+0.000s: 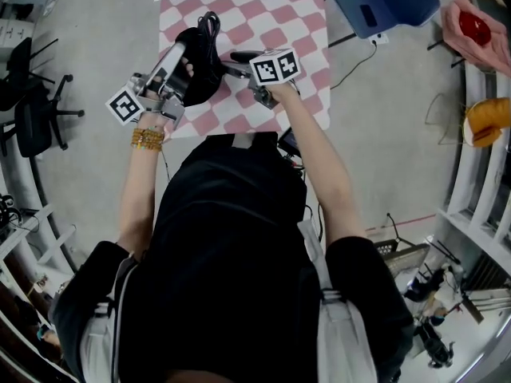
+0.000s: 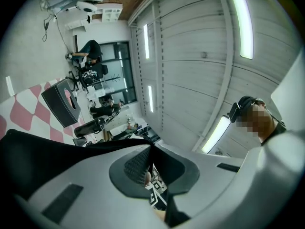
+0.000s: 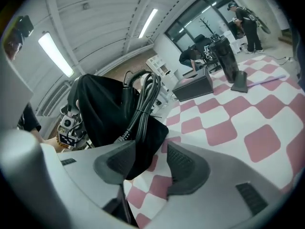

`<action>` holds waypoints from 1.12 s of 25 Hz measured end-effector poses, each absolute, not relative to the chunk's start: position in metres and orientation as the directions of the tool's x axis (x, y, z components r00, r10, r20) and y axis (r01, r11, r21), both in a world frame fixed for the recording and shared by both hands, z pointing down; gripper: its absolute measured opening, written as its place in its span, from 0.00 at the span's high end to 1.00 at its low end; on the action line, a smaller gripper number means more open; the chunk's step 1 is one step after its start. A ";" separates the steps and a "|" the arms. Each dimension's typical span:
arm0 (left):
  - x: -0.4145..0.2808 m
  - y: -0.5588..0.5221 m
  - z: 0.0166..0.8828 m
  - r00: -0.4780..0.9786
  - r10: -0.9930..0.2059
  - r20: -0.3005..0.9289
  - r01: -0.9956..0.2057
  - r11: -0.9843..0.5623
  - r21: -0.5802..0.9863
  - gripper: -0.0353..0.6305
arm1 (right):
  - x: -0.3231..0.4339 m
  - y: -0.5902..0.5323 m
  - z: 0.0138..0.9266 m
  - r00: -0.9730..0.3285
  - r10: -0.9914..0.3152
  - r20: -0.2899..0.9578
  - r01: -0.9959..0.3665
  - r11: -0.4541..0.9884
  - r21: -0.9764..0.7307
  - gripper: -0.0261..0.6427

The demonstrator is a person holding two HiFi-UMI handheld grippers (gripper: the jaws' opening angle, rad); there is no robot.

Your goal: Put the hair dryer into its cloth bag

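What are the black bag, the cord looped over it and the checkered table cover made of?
The black bag looks like soft matte cloth: it hangs in limp folds. The cord has a smooth, faintly shiny sheath, probably rubber or plastic. The table cover is flat and matte with pink-and-white checks; cloth or printed sheet, unclear.

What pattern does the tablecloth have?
Pink-and-white checks on the tablecloth; clearest in the right gripper view.
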State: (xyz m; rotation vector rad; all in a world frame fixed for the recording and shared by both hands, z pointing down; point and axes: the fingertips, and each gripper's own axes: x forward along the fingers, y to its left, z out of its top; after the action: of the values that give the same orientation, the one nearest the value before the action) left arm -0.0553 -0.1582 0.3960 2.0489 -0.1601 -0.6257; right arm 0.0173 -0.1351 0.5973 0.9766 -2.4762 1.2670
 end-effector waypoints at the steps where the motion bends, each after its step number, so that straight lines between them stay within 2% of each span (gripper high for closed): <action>1: -0.057 -0.159 0.396 0.857 -0.361 -0.367 0.131 -0.537 0.834 0.91 | 0.013 -0.136 0.600 -0.773 -0.449 0.448 -0.626 0.425 -0.654 0.65; 6: -0.059 -0.153 0.398 0.864 -0.365 -0.346 0.106 -0.541 0.834 0.91 | -0.011 -0.132 0.616 -0.825 -0.366 0.431 -0.564 0.466 -0.682 0.67; 7: -0.059 -0.153 0.399 0.865 -0.367 -0.342 0.102 -0.539 0.836 0.91 | -0.014 -0.133 0.617 -0.835 -0.362 0.416 -0.548 0.472 -0.690 0.71; 9: -0.061 -0.154 0.402 0.862 -0.378 -0.338 0.096 -0.532 0.841 0.91 | -0.021 -0.136 0.617 -0.853 -0.359 0.379 -0.517 0.473 -0.714 0.88; 12: -0.064 -0.157 0.404 0.855 -0.392 -0.339 0.092 -0.529 0.844 0.91 | -0.025 -0.139 0.617 -0.860 -0.355 0.367 -0.503 0.469 -0.726 0.92; 16: -0.077 -0.166 0.409 0.855 -0.405 -0.325 0.061 -0.543 0.838 0.91 | -0.023 -0.132 0.612 -0.858 -0.325 0.398 -0.513 0.510 -0.690 0.93; 20: -0.095 -0.170 0.409 0.861 -0.394 -0.322 0.048 -0.568 0.822 0.91 | -0.002 -0.138 0.591 -0.827 -0.406 0.388 -0.555 0.478 -0.681 0.94; 28: -0.105 -0.169 0.408 0.881 -0.375 -0.287 0.002 -0.605 0.796 0.91 | 0.017 -0.151 0.523 -0.807 -0.555 0.203 -0.473 0.400 -0.785 0.94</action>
State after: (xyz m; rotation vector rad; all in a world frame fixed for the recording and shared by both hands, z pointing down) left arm -0.1053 -0.1685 0.4081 2.1667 -0.2683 -0.5454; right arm 0.0169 -0.1512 0.5230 0.9948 -2.7032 1.4665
